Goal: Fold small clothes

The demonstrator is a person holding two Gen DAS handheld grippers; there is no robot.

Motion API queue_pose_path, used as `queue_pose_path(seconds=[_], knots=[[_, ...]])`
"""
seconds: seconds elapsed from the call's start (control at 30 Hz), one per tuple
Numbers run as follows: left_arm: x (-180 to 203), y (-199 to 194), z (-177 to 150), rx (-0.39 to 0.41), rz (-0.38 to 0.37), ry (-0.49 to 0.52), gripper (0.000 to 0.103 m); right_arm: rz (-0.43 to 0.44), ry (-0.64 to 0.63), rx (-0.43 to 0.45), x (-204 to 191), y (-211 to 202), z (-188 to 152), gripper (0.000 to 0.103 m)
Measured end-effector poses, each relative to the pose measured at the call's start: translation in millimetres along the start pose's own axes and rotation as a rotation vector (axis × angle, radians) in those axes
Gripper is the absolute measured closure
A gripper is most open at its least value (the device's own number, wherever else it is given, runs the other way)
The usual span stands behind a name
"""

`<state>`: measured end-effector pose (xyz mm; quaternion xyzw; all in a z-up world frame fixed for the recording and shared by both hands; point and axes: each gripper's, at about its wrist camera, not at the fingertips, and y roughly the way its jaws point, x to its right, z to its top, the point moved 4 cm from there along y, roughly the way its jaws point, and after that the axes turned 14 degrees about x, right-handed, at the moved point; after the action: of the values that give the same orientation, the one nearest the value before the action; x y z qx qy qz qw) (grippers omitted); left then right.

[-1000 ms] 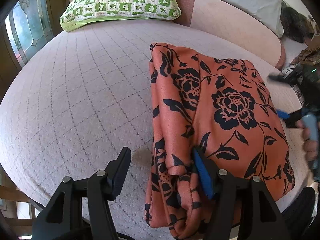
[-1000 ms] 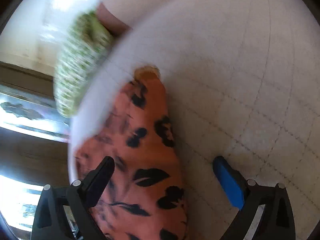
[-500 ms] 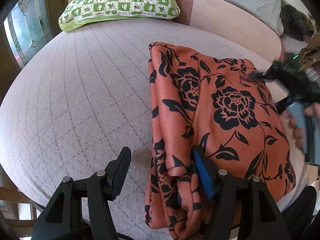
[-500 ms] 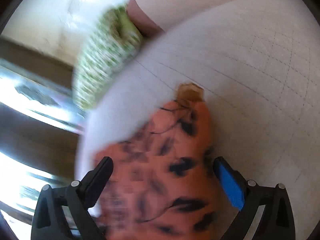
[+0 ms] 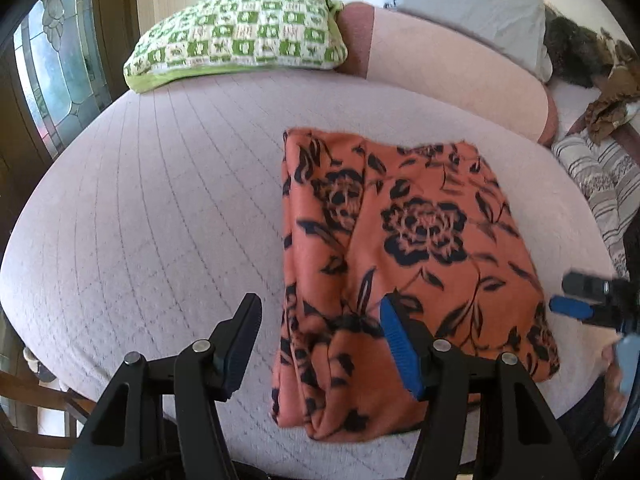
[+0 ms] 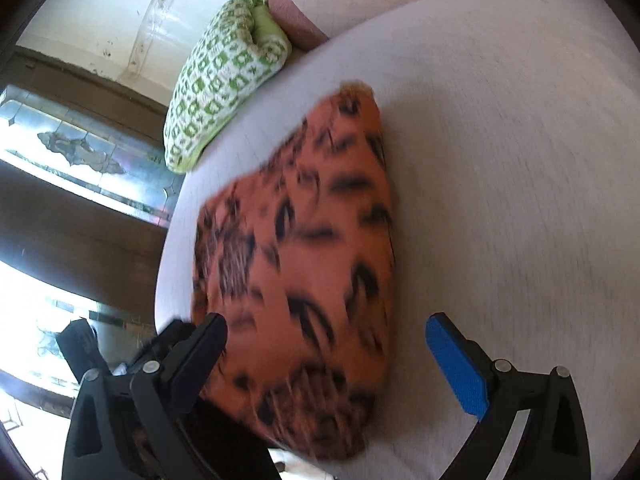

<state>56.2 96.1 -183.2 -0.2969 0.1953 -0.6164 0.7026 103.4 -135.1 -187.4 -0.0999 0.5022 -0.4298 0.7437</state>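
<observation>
An orange cloth with a black flower print [image 5: 408, 248] lies folded into a rough rectangle on the pale quilted bed [image 5: 160, 208]. My left gripper [image 5: 320, 332] is open and empty, just above the cloth's near left edge. My right gripper [image 6: 328, 352] is open and empty, held over the near end of the same cloth [image 6: 304, 248]. The right gripper also shows in the left wrist view [image 5: 584, 300], off the cloth's right edge. The right wrist view is blurred by motion.
A green and white checked pillow [image 5: 240, 40] lies at the head of the bed, also in the right wrist view [image 6: 220, 80]. A pink bolster [image 5: 452, 68], a grey pillow [image 5: 472, 4] and striped fabric [image 5: 600, 184] lie to the right. A window [image 5: 52, 80] is left of the bed.
My right gripper has drawn back from the cloth's far right part to off its near right edge. My left gripper has lifted back a little. The cloth lies flatter.
</observation>
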Motion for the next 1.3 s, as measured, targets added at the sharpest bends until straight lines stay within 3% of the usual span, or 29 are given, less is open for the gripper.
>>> queue_pose_path(seconds=[0.2,0.53,0.67,0.87,0.97,1.1,1.17,1.2,1.23,1.27,1.3], knots=[[-2,-7,0,0.008,0.006,0.000,0.040,0.006,0.035,-0.032,12,10,-32,0.002],[-12,-10,5,0.009,0.000,-0.024,0.040,-0.005,0.033,-0.027,7,9,-34,0.002],[-23,-2,17,0.006,-0.032,-0.090,0.028,-0.022,0.022,-0.020,10,6,-28,0.002],[-42,25,39,-0.007,-0.076,-0.207,0.027,-0.026,-0.005,0.017,6,6,-2,0.002],[-42,42,41,-0.022,-0.111,-0.220,0.022,-0.036,-0.006,0.032,7,13,14,0.002],[-36,79,21,-0.128,-0.146,-0.216,0.020,-0.057,0.006,-0.006,11,41,22,0.002],[-31,78,19,-0.074,-0.149,-0.178,0.018,-0.073,-0.005,-0.025,12,57,20,0.000],[-25,78,17,-0.073,-0.152,-0.138,0.020,-0.078,-0.027,-0.010,10,59,21,0.000],[-21,78,17,-0.074,-0.165,-0.124,0.034,-0.077,-0.052,-0.002,6,61,21,0.000],[-18,79,17,-0.082,-0.202,-0.129,0.058,-0.066,-0.073,-0.011,1,64,20,0.002],[-13,79,17,-0.109,-0.246,-0.159,0.062,-0.044,-0.085,-0.020,-4,67,18,0.005]])
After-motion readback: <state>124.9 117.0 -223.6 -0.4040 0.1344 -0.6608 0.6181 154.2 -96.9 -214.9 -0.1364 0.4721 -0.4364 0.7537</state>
